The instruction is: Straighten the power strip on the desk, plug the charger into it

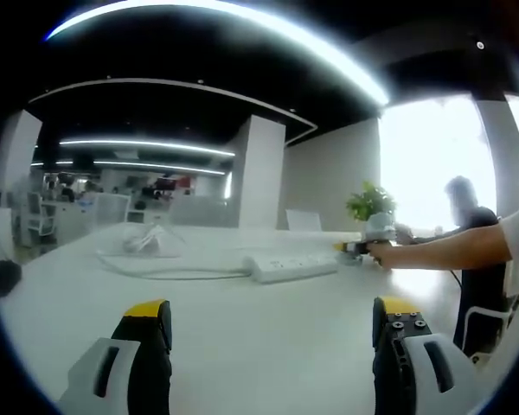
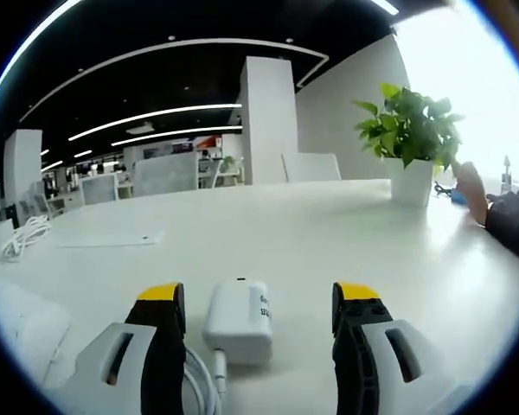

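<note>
We see the power strip [image 1: 291, 266] lying far out on the white bench [image 1: 242, 346], skewed to our view, its cord looping left; the right gripper [image 1: 356, 249] reaches in at its right end. In the right gripper view the charger [image 2: 240, 319] rests between that gripper's [image 2: 256, 316] wide fingers, ungripped, seemingly lined up for a grasp. The left gripper [image 1: 272, 322] hangs back, fingers wide and empty. A potted plant [image 2: 411, 130] fills its white pot [image 2: 413, 183].

White charger [image 2: 239, 320], white power strip [image 1: 291, 264] and desk [image 2: 329, 233] (plain), yellow-tipped black gripper [image 2: 256, 303], green plant [image 2: 411, 125]
</note>
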